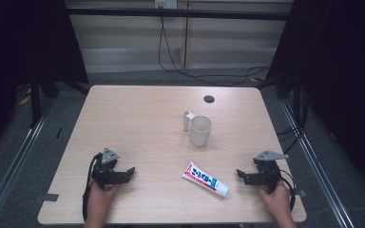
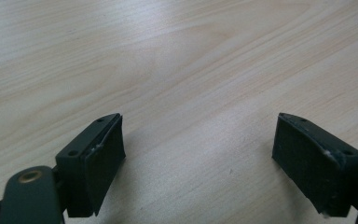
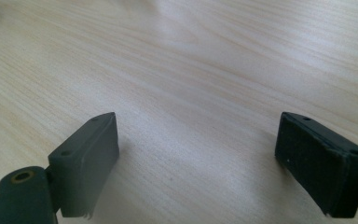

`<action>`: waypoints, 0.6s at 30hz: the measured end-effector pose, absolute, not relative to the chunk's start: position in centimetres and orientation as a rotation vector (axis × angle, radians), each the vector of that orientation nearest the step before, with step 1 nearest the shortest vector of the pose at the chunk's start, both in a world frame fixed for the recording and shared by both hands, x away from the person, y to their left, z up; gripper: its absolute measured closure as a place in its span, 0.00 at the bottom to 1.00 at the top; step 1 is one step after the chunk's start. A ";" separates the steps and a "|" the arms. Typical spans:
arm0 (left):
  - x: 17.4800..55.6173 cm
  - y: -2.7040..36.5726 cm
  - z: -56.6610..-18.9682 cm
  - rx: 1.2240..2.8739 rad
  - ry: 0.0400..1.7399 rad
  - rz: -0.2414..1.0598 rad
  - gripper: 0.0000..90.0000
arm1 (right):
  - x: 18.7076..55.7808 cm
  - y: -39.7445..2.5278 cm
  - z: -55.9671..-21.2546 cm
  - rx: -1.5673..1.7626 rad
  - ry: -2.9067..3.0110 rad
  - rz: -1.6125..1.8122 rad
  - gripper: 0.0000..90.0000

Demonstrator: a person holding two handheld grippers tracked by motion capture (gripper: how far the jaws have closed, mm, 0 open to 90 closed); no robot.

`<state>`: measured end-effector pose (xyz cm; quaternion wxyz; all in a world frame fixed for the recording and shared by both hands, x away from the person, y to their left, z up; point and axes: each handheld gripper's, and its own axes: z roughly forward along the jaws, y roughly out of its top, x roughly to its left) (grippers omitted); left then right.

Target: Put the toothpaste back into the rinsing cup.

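Note:
A white cup [image 1: 200, 130] with a handle on its far left side stands upright near the middle of the wooden table [image 1: 138, 114]. A white, red and blue toothpaste tube [image 1: 205, 179] lies flat in front of it, its cap end toward the right. My left gripper [image 1: 129, 172] rests low at the front left, pointing right, jaws wide apart. My right gripper [image 1: 241, 174] rests at the front right, pointing left toward the tube's cap end, a short way from it. In both gripper views the gripper [image 2: 198, 154] [image 3: 198, 154] stands open over bare wood.
A dark round cable hole [image 1: 209, 99] sits at the table's far side. Black cables trail across the floor behind the table. Metal rails run along the floor on both sides. Tape marks stick out at the table's front corners [image 1: 49, 196].

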<state>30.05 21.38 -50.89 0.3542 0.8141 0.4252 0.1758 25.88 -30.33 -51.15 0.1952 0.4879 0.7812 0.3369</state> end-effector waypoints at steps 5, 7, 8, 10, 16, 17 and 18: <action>30.1 21.4 -50.9 2.104 1.100 0.454 0.18 | 25.9 -30.3 -51.1 1.371 2.189 0.942 0.14; 30.0 21.4 -50.9 2.104 1.100 0.453 0.18 | 26.0 -30.2 -51.1 1.373 2.185 0.938 0.14; 30.0 21.4 -50.9 2.104 1.100 0.452 0.18 | 26.0 -30.1 -51.1 1.378 2.188 0.940 0.14; 30.0 21.4 -50.9 2.104 1.099 0.452 0.18 | 26.1 -29.9 -50.9 1.377 2.227 0.955 0.15; 30.0 21.4 -50.9 2.103 1.099 0.456 0.18 | 26.8 -29.0 -50.1 1.420 2.308 0.963 0.21; 30.0 21.4 -50.9 2.103 1.100 0.456 0.18 | 27.0 -28.9 -49.9 1.417 2.332 0.973 0.22; 30.0 21.4 -50.9 2.105 1.099 0.454 0.18 | 27.1 -28.8 -49.6 1.417 2.347 0.974 0.22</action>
